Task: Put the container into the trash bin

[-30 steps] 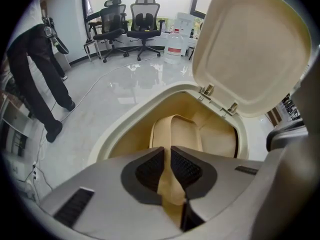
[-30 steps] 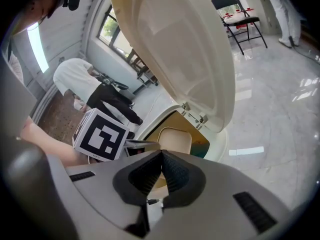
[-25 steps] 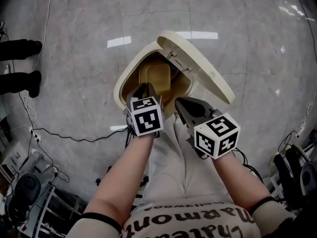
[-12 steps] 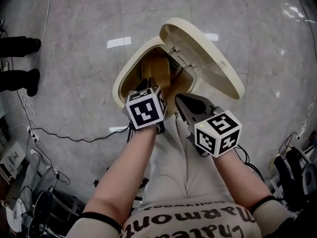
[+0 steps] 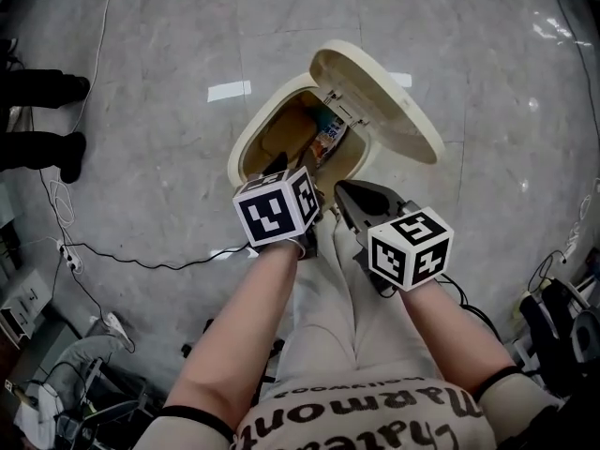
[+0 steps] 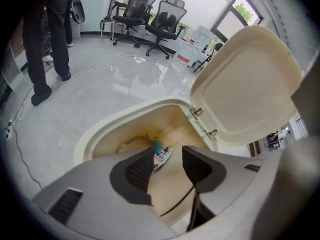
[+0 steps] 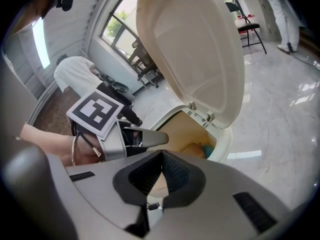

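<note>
The cream trash bin (image 5: 246, 143) stands on the floor with its lid (image 5: 380, 106) tipped up. Inside lies a tan container (image 5: 281, 137) beside a blue and white printed wrapper (image 5: 328, 137). My left gripper (image 5: 281, 167) hangs over the bin's near rim; its jaws are opening and nothing is between them. In the left gripper view the left gripper (image 6: 169, 159) looks down into the bin (image 6: 100, 134), with the wrapper (image 6: 161, 154) below. My right gripper (image 5: 349, 200) stays shut and empty at the near right rim. In its own view the right gripper (image 7: 161, 158) faces the lid (image 7: 195, 49).
A person's dark shoes (image 5: 42, 87) stand at the far left, and a black cable (image 5: 141, 256) runs across the marble floor. Office chairs (image 6: 150, 19) and a standing person's legs (image 6: 50, 34) are beyond the bin. Equipment crowds the lower left corner (image 5: 47, 382).
The left gripper has lifted a little, rolled, and opened. The tan container it held in the bin's mouth now lies down inside. The right gripper has stayed put.
</note>
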Demonstrator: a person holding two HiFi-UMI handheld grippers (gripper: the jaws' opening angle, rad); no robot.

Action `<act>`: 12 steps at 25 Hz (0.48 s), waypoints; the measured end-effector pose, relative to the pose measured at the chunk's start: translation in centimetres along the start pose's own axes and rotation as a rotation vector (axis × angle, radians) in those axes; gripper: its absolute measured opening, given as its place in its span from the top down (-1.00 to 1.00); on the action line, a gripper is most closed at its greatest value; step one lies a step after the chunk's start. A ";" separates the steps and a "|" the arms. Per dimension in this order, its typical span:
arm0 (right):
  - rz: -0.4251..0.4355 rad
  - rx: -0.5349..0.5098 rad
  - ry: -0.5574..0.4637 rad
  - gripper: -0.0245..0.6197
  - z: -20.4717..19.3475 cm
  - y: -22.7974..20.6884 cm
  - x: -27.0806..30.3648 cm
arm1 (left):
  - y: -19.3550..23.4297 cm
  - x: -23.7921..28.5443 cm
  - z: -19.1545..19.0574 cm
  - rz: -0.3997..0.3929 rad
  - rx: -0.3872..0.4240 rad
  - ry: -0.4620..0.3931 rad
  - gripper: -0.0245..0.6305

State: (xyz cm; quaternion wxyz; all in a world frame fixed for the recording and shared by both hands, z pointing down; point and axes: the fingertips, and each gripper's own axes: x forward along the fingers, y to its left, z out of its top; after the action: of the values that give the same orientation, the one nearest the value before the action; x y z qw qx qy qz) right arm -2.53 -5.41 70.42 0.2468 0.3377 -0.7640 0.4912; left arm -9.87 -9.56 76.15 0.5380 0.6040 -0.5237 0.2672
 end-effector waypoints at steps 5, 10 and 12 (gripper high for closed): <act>-0.047 -0.057 0.016 0.92 2.8 3.7 -2.7 | -2.6 -7.0 3.6 -0.087 -0.011 -0.094 0.29; -0.037 -0.177 -0.065 0.92 10.3 9.6 -6.4 | -7.1 -17.5 10.6 -0.309 0.032 -0.290 0.29; -0.033 -0.225 -0.107 0.92 13.9 12.0 -8.2 | -9.0 -21.9 13.3 -0.391 0.050 -0.357 0.29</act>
State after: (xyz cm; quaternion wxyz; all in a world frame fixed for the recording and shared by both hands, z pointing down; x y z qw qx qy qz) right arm -6.92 -12.43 52.14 0.2502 0.3461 -0.8207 0.3795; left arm -11.53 -15.53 49.66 0.4633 0.7443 -0.4771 0.0603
